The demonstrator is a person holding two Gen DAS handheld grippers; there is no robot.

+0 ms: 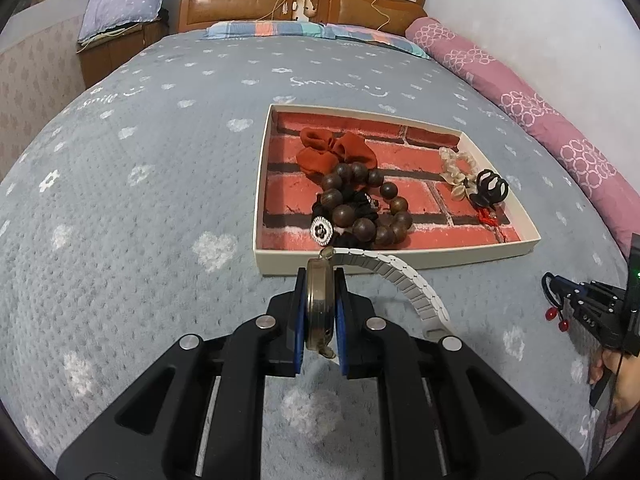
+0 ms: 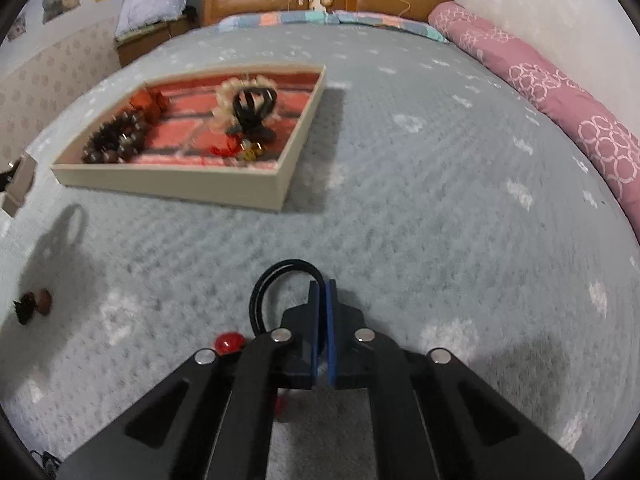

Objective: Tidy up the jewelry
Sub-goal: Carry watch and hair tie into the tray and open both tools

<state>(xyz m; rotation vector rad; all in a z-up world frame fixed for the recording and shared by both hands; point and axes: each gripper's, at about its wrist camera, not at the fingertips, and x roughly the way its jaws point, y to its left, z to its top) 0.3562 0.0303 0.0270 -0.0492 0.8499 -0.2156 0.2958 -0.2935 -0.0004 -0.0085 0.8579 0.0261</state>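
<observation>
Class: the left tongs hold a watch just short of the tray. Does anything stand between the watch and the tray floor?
Only the tray's near wall lies ahead of the watch. Just behind it, wooden beads and a black hair tie crowd the floor; bare floor lies further right.

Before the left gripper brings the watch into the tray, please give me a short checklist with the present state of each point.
1. Left gripper shut on watch: ok.
2. White strap free of the tray wall: not ok, it lies across the near rim.
3. Bare floor in the tray for the watch: ok, at near right.
4. Right gripper shut on black hair tie: ok.
5. Watch clasp closed: cannot tell.
</observation>
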